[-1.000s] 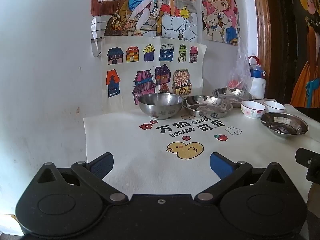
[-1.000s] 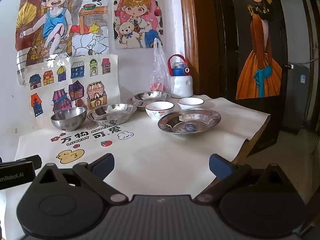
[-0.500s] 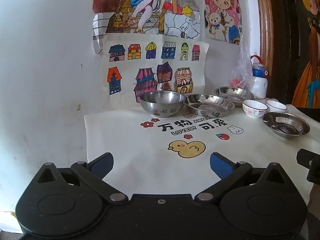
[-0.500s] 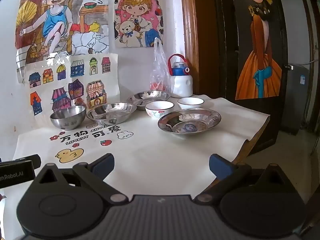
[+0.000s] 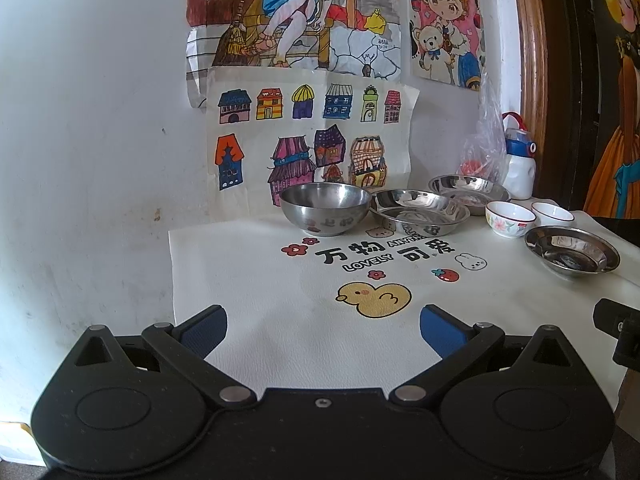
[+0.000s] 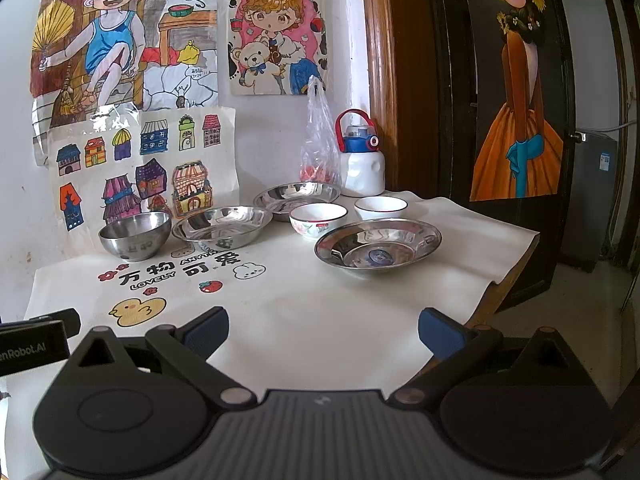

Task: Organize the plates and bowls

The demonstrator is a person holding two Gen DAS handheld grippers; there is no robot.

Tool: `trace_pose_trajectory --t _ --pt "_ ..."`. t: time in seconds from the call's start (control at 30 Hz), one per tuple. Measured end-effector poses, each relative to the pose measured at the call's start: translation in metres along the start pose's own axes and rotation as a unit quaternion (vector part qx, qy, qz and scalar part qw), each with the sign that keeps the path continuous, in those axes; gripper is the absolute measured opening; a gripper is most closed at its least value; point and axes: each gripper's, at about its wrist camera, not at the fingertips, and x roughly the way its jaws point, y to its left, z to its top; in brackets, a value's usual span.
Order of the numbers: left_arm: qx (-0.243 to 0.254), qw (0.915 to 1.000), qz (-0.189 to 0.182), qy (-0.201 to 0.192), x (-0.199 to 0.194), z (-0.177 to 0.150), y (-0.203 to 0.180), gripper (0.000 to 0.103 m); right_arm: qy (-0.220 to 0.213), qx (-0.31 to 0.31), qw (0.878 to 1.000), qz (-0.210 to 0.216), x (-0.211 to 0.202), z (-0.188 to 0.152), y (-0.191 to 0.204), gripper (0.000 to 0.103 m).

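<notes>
Six vessels were set out along the far part of the counter (image 6: pixel 360 304), which was covered by a white printed cloth (image 5: pixel 280 304). A deep steel bowl (image 5: pixel 325 208) stood nearest the far left corner, close to the wall, and was seen to be empty. Just to its right a shallow steel plate (image 5: pixel 420 210) was placed, with a second steel plate (image 5: pixel 468 192) behind it near the back edge; nothing could be made out in either beyond reflections. Two white ceramic bowls were set side by side further right, one flower-patterned (image 6: pixel 318 220) and one red-rimmed (image 6: pixel 381 208), both empty. A third steel plate (image 6: pixel 378 246) lay nearest the right edge, in front of the two ceramic bowls and apart from them; a blue mark showed at its centre.

A thin plastic bag (image 6: pixel 320 148) holding something red and a white bottle (image 6: pixel 362 160) with a blue cap were stood at the far right corner.

The right edge of the counter, the cloth overhanging it and the dark door (image 6: pixel 516 120) were shown fully only in the right wrist view. The bare wall left of the counter was shown only in the left wrist view.

The left tool (image 5: pixel 324 326) and the right tool (image 6: pixel 324 328) were each held wide apart over the near cloth, with nothing gripped.
</notes>
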Motion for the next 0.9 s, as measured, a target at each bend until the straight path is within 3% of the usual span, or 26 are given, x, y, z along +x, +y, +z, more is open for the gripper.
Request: trace_pose_trajectory --t 0.9 --pt "-0.001 1.0 -0.001 0.0 0.0002 -0.0001 0.0009 0.102 -0.002 -0.003 1.0 -0.002 0.0003 0.0009 0.0013 0.103"
